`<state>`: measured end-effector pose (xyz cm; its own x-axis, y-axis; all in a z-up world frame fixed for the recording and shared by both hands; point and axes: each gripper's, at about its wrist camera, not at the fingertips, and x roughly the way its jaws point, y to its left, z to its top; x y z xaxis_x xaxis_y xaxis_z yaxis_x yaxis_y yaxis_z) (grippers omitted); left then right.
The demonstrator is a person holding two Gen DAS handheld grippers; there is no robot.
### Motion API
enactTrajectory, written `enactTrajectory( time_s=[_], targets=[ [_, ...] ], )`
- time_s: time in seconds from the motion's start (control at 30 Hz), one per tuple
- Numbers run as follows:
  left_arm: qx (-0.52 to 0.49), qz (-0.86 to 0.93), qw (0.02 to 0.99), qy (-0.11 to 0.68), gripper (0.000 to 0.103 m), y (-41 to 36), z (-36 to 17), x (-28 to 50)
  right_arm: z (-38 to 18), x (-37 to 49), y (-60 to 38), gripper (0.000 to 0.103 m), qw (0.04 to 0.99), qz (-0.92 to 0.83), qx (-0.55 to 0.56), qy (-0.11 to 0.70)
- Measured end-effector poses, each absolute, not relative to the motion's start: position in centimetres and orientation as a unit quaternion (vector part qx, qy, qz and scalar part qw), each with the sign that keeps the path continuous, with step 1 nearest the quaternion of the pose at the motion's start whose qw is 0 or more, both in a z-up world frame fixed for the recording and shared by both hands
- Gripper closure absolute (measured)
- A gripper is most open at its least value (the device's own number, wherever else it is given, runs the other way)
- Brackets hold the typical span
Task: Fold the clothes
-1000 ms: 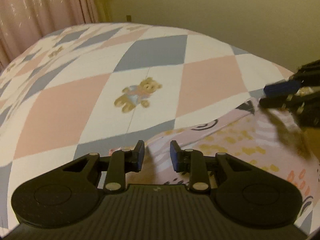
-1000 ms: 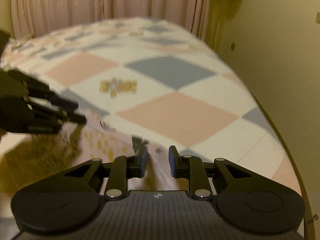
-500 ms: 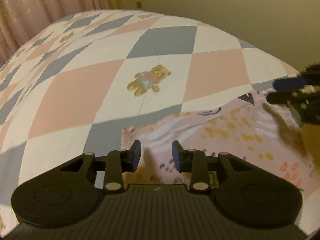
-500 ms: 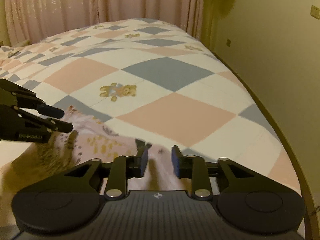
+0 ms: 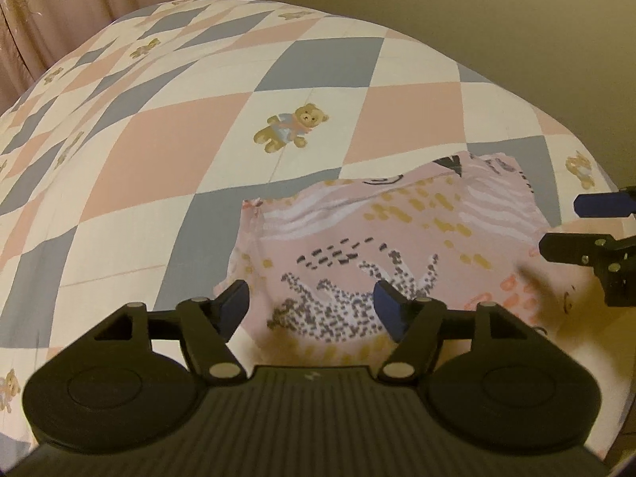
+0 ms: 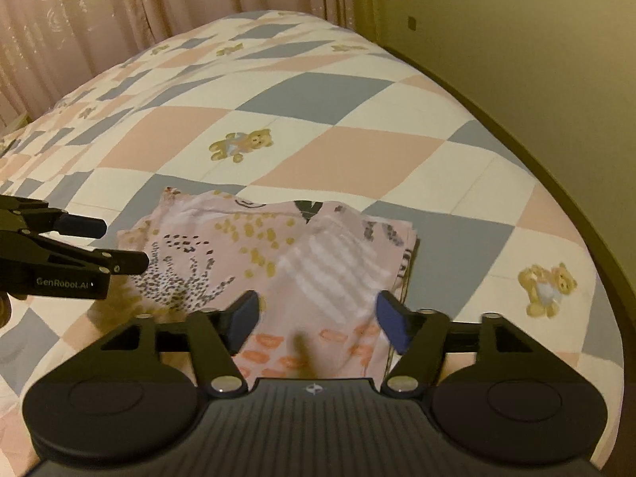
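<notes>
A pink patterned garment (image 5: pixel 397 234) (image 6: pixel 270 254) lies folded flat on the bed near its front edge, with yellow dots, black speckles and white stripes. My left gripper (image 5: pixel 312 308) hovers open over the garment's left part, nothing between its fingers. My right gripper (image 6: pixel 316 314) hovers open over the garment's right part, also holding nothing. Each gripper shows in the other's view: the right gripper (image 5: pixel 584 222) at the right edge, the left gripper (image 6: pixel 115 244) at the left edge, both with jaws apart.
The bed carries a quilt (image 5: pixel 167 139) (image 6: pixel 338 159) of pink, grey-blue and white diamonds with teddy bear prints (image 5: pixel 292 127). Pink curtains (image 6: pixel 119 8) hang behind it. A yellowish wall (image 6: pixel 536 39) runs close along the bed's right side.
Both grippers were shut on the garment's edge while carrying it forward; now both have opened, let go and drawn back. The garment rests flat on the quilt.
</notes>
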<state>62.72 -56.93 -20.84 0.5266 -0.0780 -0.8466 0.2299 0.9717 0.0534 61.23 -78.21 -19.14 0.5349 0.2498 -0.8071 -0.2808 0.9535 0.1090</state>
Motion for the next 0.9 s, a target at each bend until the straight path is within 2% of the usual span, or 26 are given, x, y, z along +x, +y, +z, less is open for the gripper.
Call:
enactTrajectory(
  time_s=[0.1, 0.13, 0.17, 0.3, 0.57, 0.7, 0.9],
  targets=[
    [0.067, -0.086, 0.877, 0.469, 0.014, -56.5, -20.5, 61.6, -18.8, 60.4, -78.0, 0.015, 0.878, 0.147, -0.013, 0.456],
    [0.062, -0.086, 0.88, 0.464, 0.003, -56.3, -20.4, 61.2, -18.7, 60.1, -77.9, 0.009, 0.878, 0.146, -0.012, 0.456],
    [0.054, -0.088, 0.885, 0.454, 0.001, -56.0, -20.2, 60.5, -18.6, 59.7, -77.8, 0.007, 0.878, 0.147, -0.011, 0.455],
    [0.047, -0.083, 0.888, 0.449, 0.001, -55.2, -20.3, 58.0, -18.9, 58.1, -77.4, 0.003, 0.875, 0.14, -0.017, 0.463],
    [0.063, -0.074, 0.87, 0.483, 0.001, -54.6, -21.1, 53.7, -20.0, 54.6, -77.0, 0.002, 0.862, 0.13, -0.022, 0.489],
    [0.075, -0.065, 0.88, 0.464, 0.001, -54.9, -20.6, 52.1, -20.1, 53.5, -76.7, 0.002, 0.857, 0.12, -0.023, 0.501],
    [0.016, -0.033, 0.886, 0.462, 0.001, -54.8, -18.8, 51.1, -19.5, 52.4, -76.5, 0.002, 0.854, 0.122, -0.018, 0.506]
  ],
)
